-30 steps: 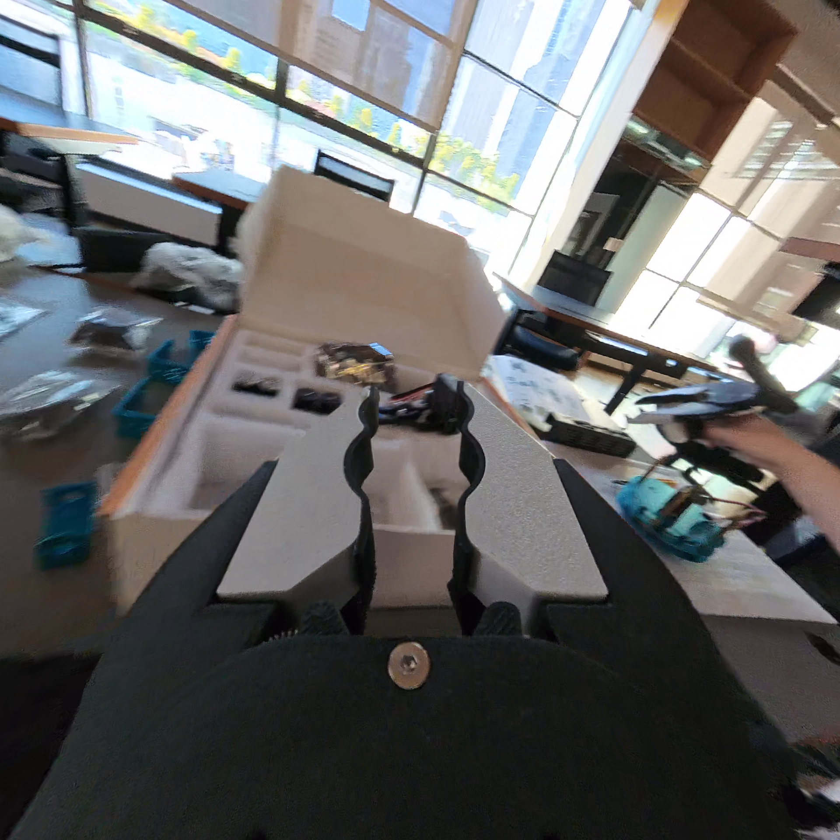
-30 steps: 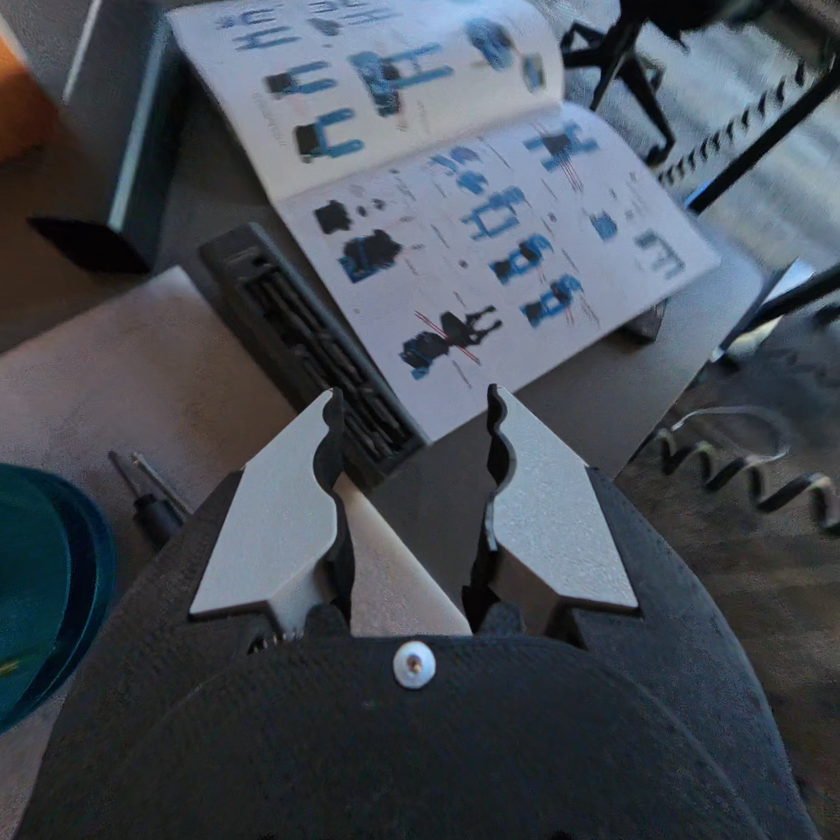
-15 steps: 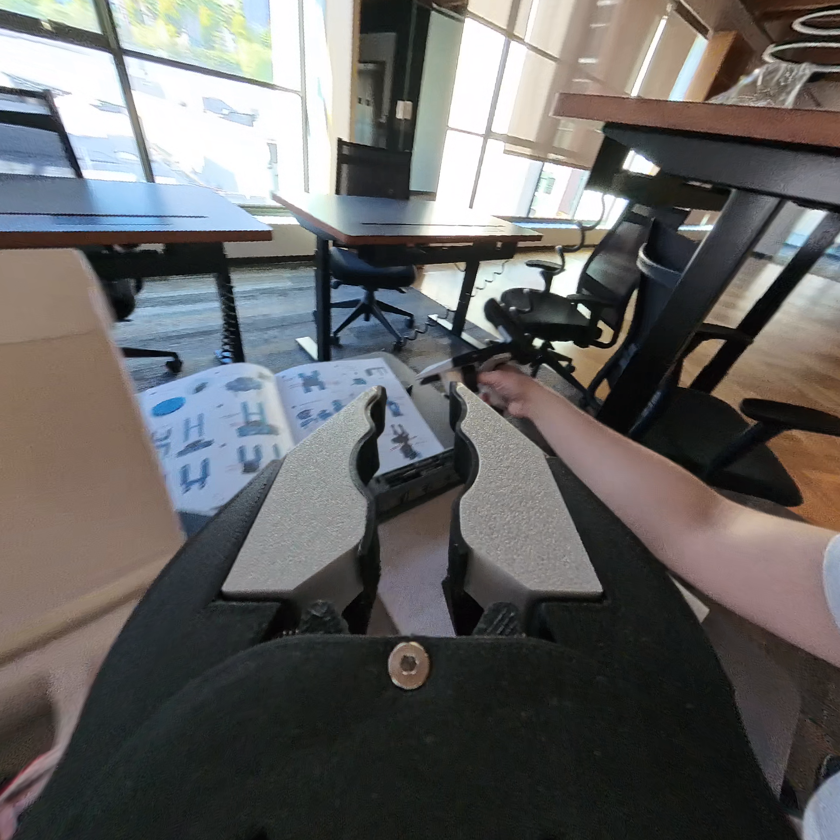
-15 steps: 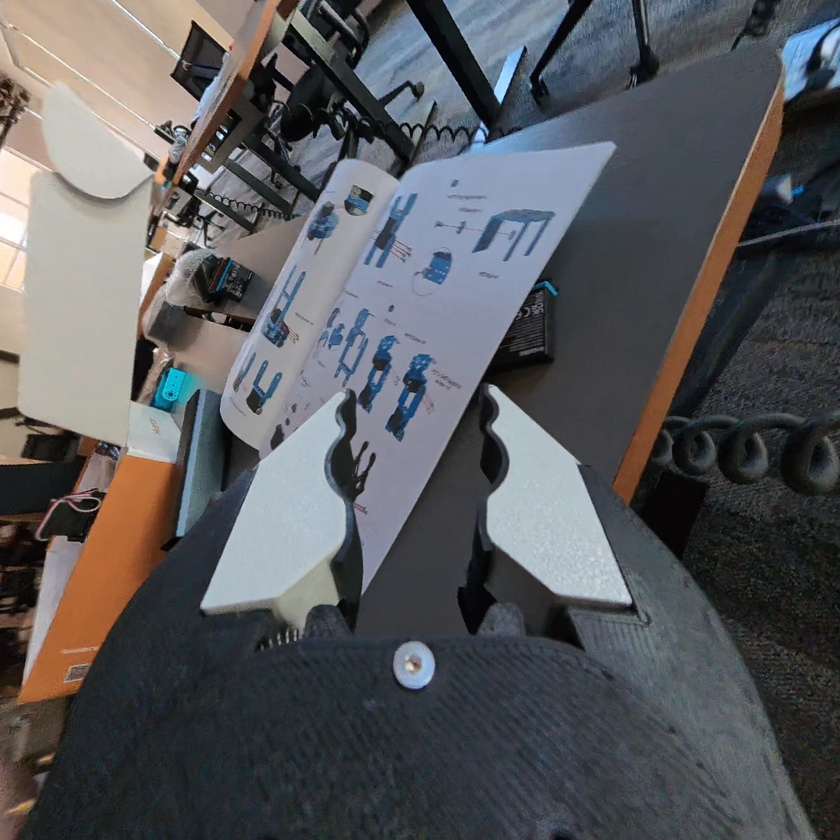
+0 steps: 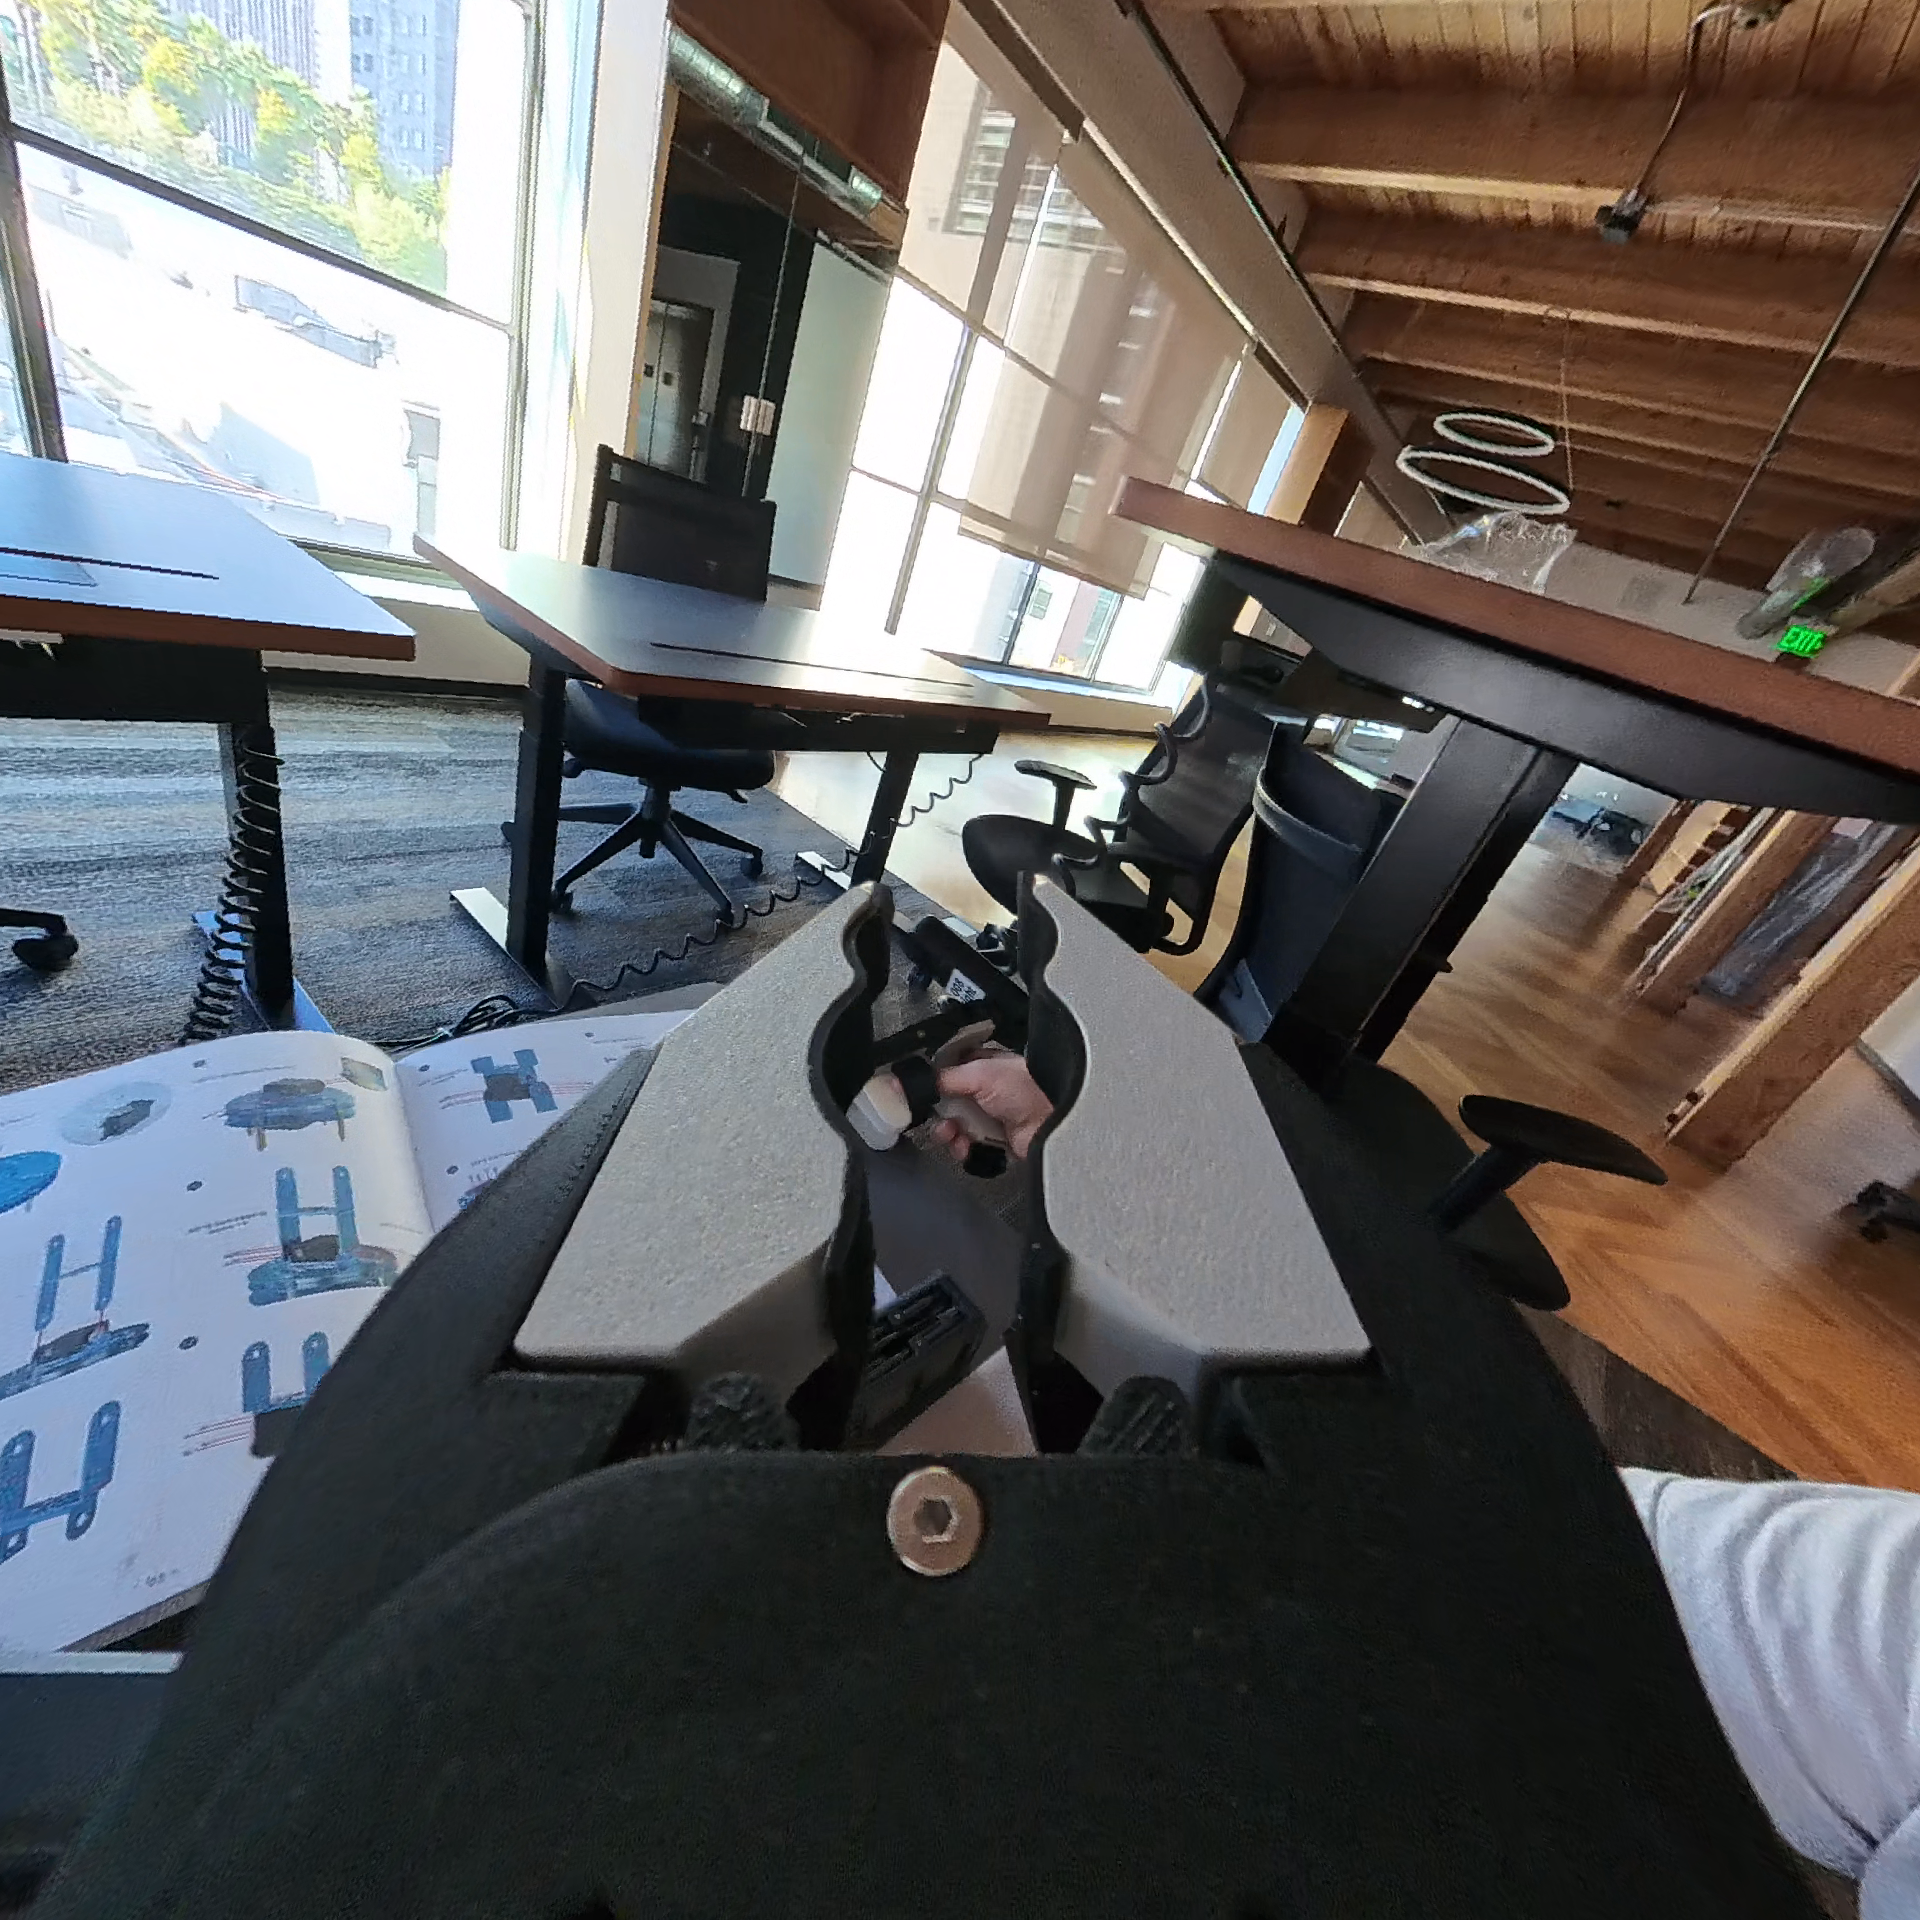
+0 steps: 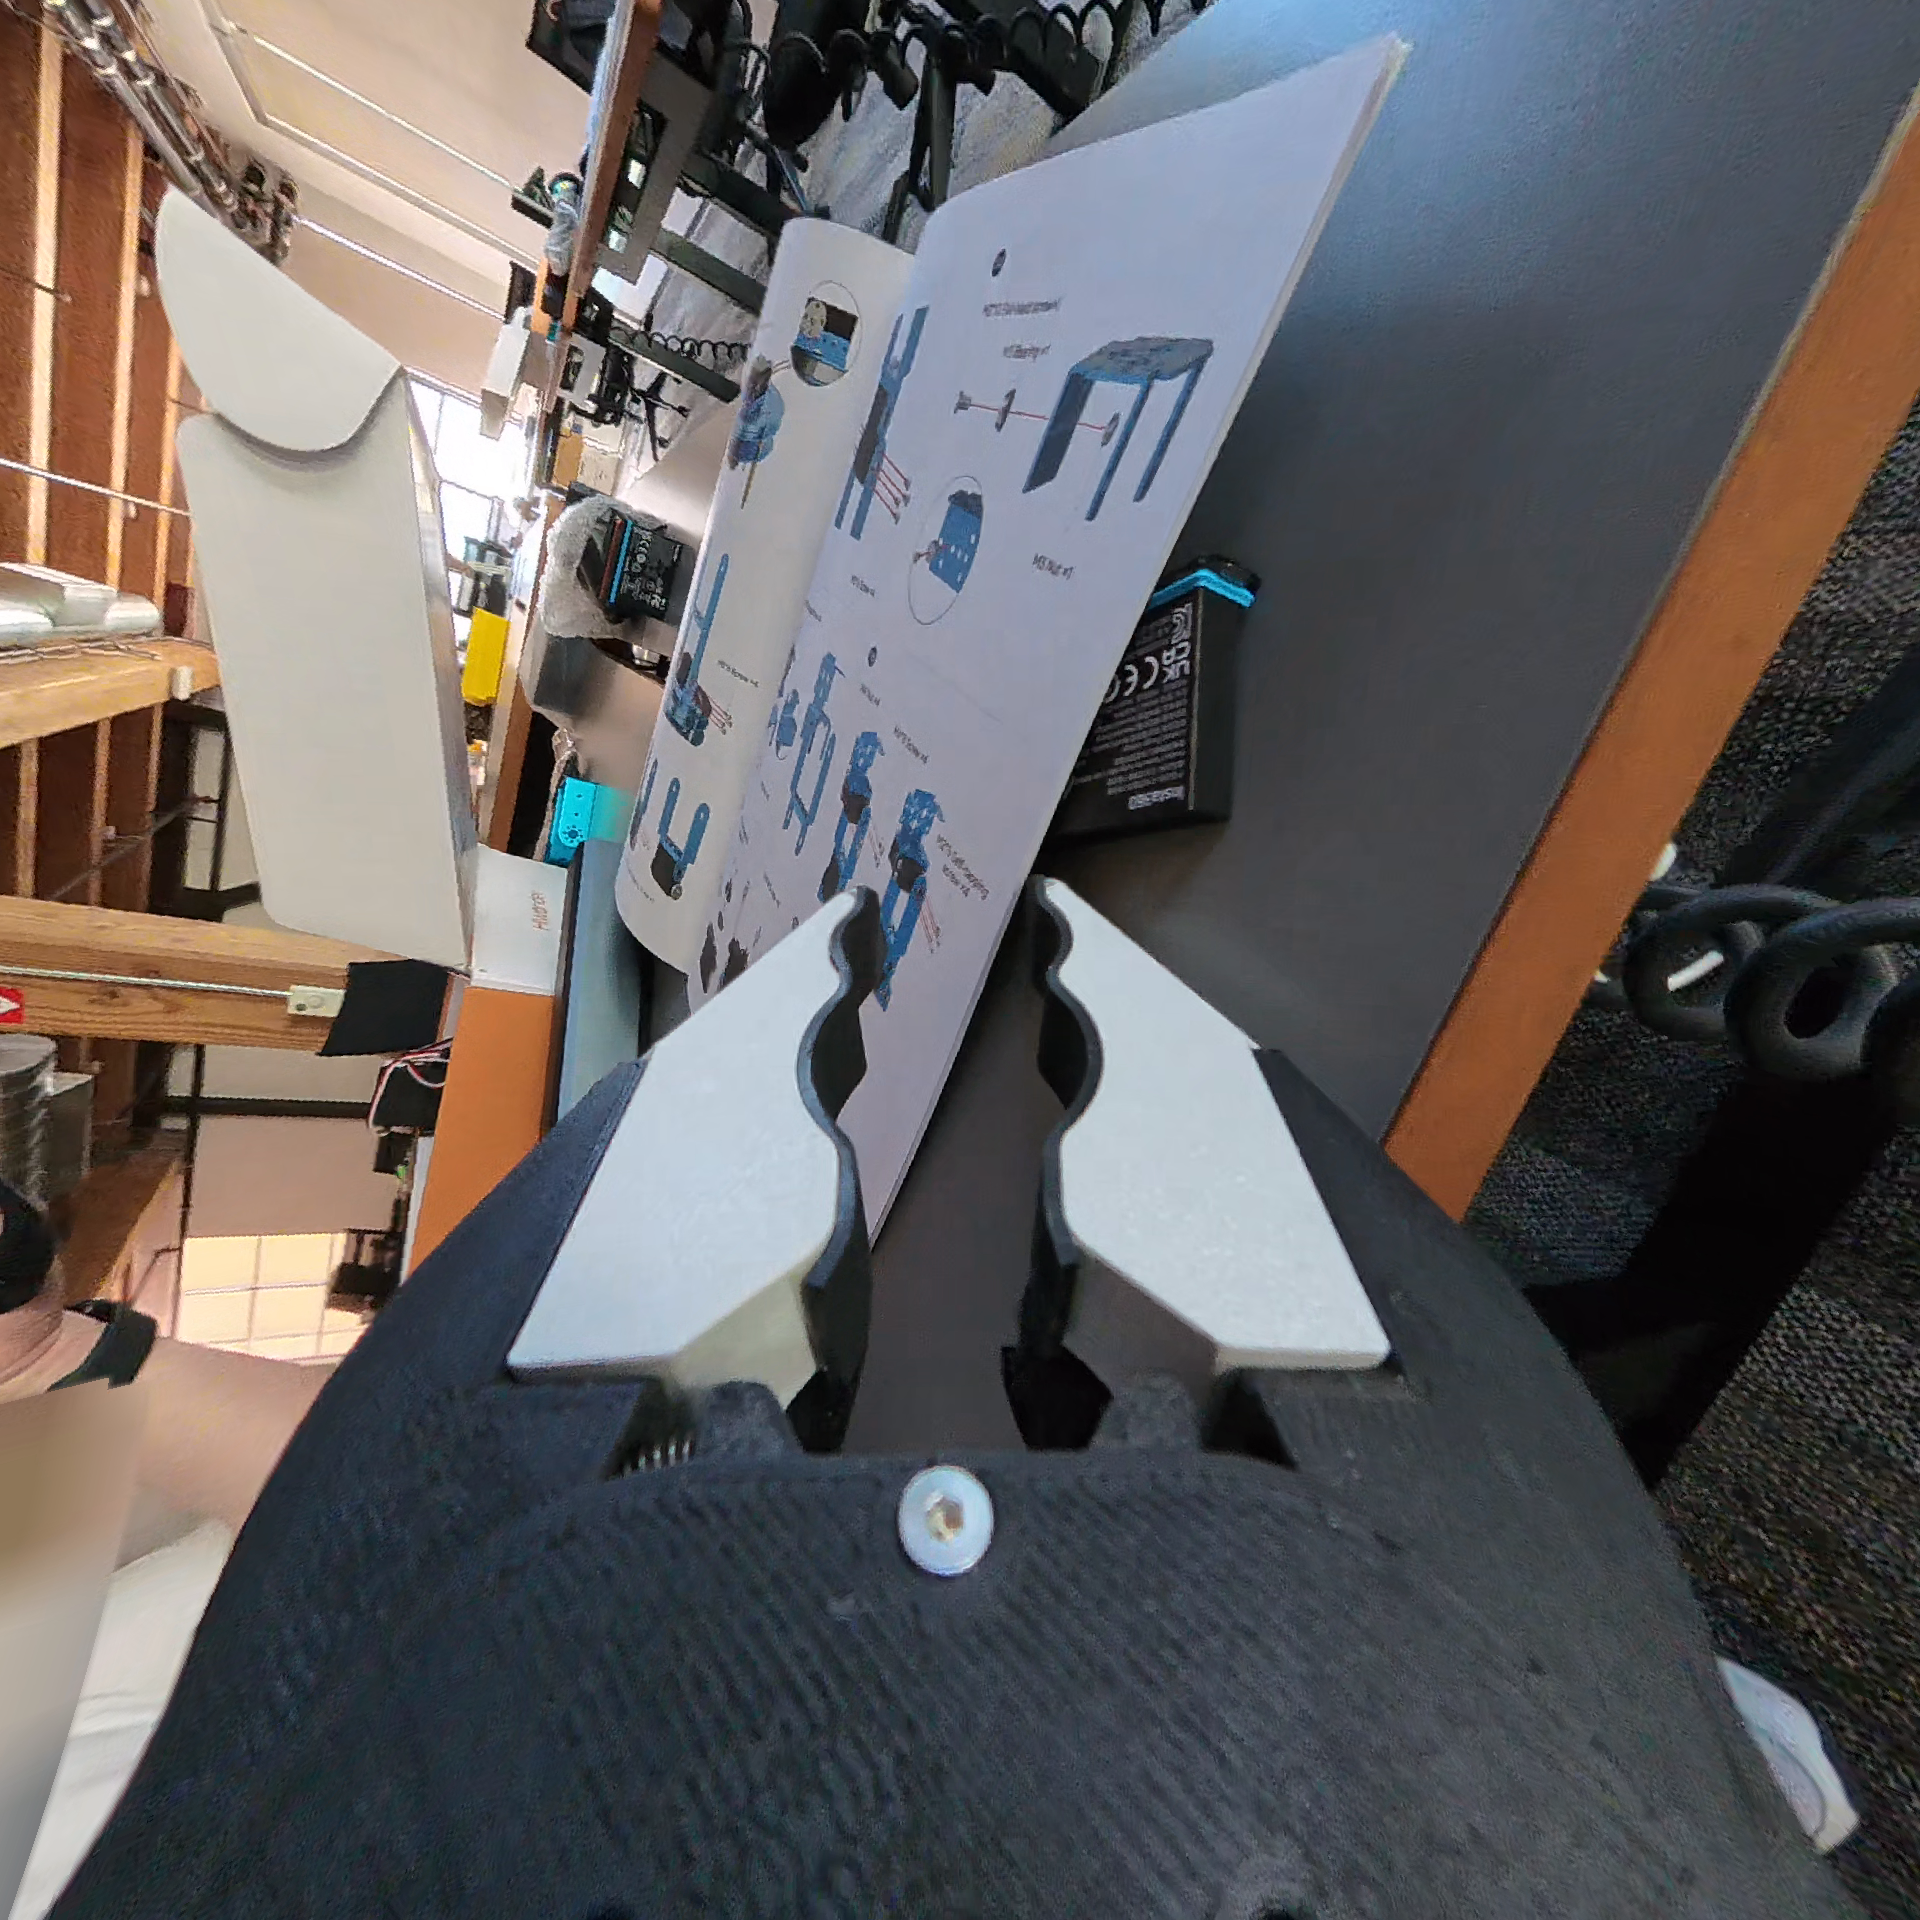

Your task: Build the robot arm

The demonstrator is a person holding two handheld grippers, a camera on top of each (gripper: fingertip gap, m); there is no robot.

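Observation:
My left gripper (image 5: 951, 914) is open and empty, held above the desk. Through its gap I see a hand (image 5: 992, 1091) holding the other gripper at the desk's far edge. An open instruction booklet (image 5: 208, 1195) with blue drawings lies to the left, and a black tool case (image 5: 920, 1340) sits under the fingers. My right gripper (image 6: 948, 914) is open and empty, rolled on its side low over the dark desk (image 6: 1507, 364). The booklet's (image 6: 987, 520) near corner lies just in front of its left finger. A black battery (image 6: 1153, 717) with a blue stripe lies beside the booklet.
The desk's orange edge (image 6: 1662, 727) runs close on the right, with a coiled cable (image 6: 1766, 997) and carpet below. A white box lid (image 6: 312, 675) stands open beyond the booklet. Other desks (image 5: 727, 644) and office chairs (image 5: 1143, 831) stand across the room. Across from one pair of fingers to the other is roughly 40 centimetres. The black battery (image 6: 1153, 717) sits 4 centimetres or so from the ends of my right fingers.
The left gripper swung right, away from the open foam box, and now faces the booklet and the room. The right gripper rolled sideways and dropped low by the desk edge. Both stayed open.

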